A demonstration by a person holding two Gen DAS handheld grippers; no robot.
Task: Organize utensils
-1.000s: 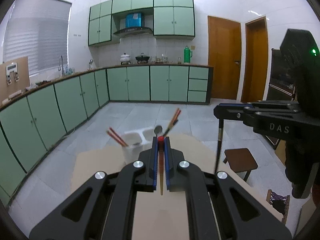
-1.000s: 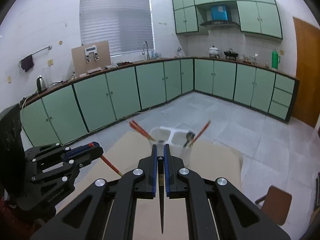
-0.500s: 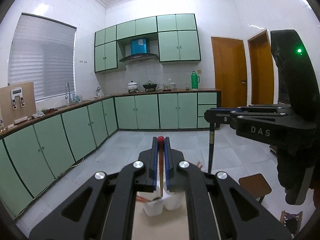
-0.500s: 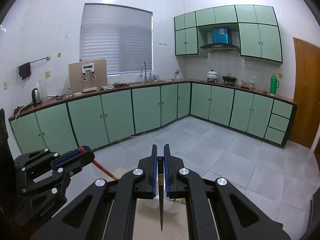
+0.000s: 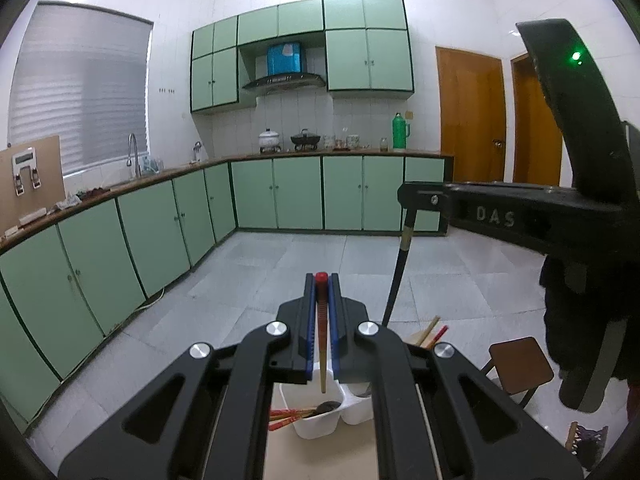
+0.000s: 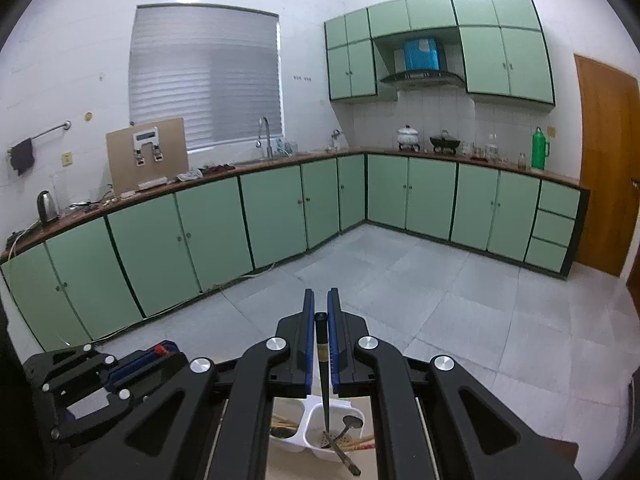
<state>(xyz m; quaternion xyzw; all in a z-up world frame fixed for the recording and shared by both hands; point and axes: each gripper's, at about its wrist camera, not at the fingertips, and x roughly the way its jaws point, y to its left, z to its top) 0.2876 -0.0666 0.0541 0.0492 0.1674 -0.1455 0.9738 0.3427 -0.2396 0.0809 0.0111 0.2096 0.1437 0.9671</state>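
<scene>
White plastic makes up the two-part holder [image 5: 320, 426] on the pale table [image 5: 320, 456], with red-tipped chopsticks [image 5: 286, 417] and a dark spoon [image 5: 329, 406] in one part, and in the right view a long spoon [image 6: 345, 438] leaning in the near part. The left gripper [image 5: 321, 280] is squeezed tight on a red-topped chopstick [image 5: 321, 332] hanging over the holder, and the right gripper [image 6: 321, 294] is squeezed tight on a black chopstick [image 6: 324, 376] pointing down into it. Only the left view shows a brown stool [image 5: 518, 364] and more chopsticks [image 5: 430, 330] sticking up at the back.

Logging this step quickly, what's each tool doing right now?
Left tool: closed on a red-tipped chopstick.
Right tool: closed on a black chopstick.
</scene>
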